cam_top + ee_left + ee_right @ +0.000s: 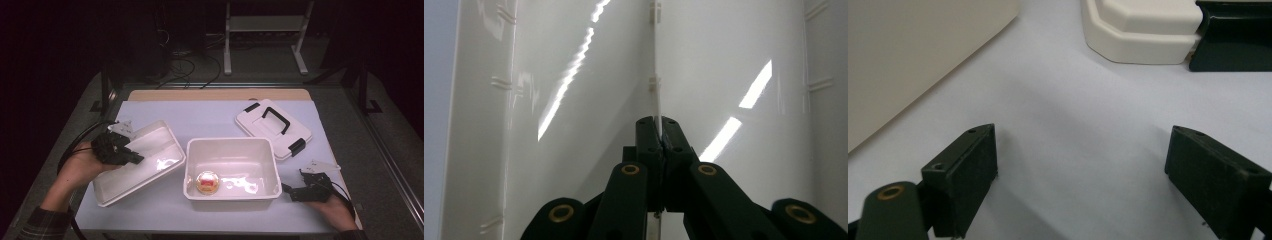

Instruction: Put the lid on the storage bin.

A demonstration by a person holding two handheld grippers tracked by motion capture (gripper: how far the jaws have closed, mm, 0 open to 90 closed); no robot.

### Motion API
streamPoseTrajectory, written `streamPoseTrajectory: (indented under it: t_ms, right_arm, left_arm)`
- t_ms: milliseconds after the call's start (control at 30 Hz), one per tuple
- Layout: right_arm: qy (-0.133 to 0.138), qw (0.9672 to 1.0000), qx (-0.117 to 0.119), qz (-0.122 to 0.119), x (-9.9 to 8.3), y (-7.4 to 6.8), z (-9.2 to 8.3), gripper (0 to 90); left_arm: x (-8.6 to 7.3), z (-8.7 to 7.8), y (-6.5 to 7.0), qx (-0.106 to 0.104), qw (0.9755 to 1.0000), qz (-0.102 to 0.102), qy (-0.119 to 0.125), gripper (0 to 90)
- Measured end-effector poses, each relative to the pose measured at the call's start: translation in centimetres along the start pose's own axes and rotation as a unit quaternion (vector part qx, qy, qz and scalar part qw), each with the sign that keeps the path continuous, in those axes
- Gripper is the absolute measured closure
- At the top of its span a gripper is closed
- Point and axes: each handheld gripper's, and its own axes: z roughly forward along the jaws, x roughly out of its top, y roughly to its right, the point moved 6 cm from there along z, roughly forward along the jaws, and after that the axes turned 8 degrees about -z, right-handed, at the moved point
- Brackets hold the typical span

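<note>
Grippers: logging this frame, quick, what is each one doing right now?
Left gripper: shut on the white tray, pinching its thin wall.
Right gripper: open, holding nothing, beside the white box.

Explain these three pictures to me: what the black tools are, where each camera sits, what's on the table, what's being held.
A person holds a black two-jaw gripper in each hand. The high view looks down on the table; the other two cameras ride on the grippers. The left gripper is shut on a thin wall of a white tray, tilted beside a white box. Inside the box lies a small round red and yellow thing. A lid with a black handle lies behind. The right gripper is open and holds nothing, near the box.
</note>
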Motion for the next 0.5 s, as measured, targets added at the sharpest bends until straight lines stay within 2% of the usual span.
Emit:
streamPoseTrajectory:
  t_ms: [200,233,300,367,500]
  right_arm:
    - [0.0,1.0,0.0,0.0,0.0,0.0,0.0,12.9]
    - [0.0,1.0,0.0,0.0,0.0,0.0,0.0,12.8]
    - [0.0,1.0,0.0,0.0,0.0,0.0,0.0,12.8]
    - [0.0,1.0,0.0,0.0,0.0,0.0,0.0,12.8]
    - [0.0,1.0,0.0,0.0,0.0,0.0,0.0,12.9]
  left_arm:
    - [1.8,-0.4,1.0,-0.013,0.9997,0.02,0.008,88.6]
    - [2.6,-0.4,1.4,-0.019,0.9993,0.03,0.01,88.7]
    - [3.0,-0.4,1.6,-0.022,0.9991,0.034,0.009,88.6]
    - [4.1,-0.1,2.3,-0.025,0.9984,0.05,0.005,88.6]
    - [5.4,0.1,2.9,-0.031,0.9974,0.065,0.006,88.6]
